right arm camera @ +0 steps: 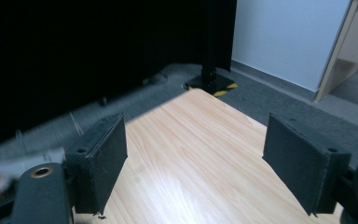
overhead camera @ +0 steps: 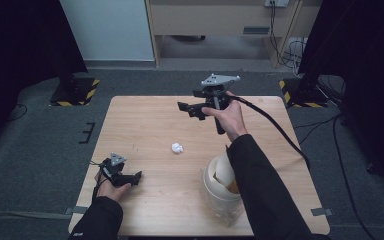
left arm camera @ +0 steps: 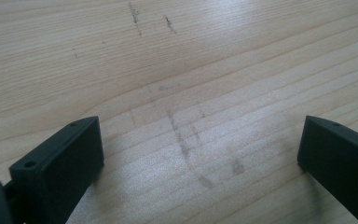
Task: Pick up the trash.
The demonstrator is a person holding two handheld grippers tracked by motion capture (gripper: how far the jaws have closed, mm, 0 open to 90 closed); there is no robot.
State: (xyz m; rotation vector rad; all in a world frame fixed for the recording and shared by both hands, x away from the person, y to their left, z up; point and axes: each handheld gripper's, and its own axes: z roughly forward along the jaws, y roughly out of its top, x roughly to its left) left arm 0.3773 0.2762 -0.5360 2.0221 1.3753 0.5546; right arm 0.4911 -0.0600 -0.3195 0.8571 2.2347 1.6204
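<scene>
Down at seven o'clock on the wooden table (overhead camera: 150, 125), my left gripper (overhead camera: 130, 178) rested low on the scuffed wood, its jaws spread wide with nothing between them. Near the table's middle lay a small crumpled white paper ball (overhead camera: 177, 148), well apart from both grippers. At five o'clock stood a white bin (overhead camera: 220, 182), partly behind my right sleeve (overhead camera: 260, 185). Up at one o'clock I held my right gripper (overhead camera: 189, 109) above the table, pointing toward nine o'clock, jaws apart and empty.

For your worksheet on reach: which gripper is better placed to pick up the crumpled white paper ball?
Left, probably. The left gripper rests low on the table, open, near the paper ball; the right gripper is raised at the far side.
</scene>
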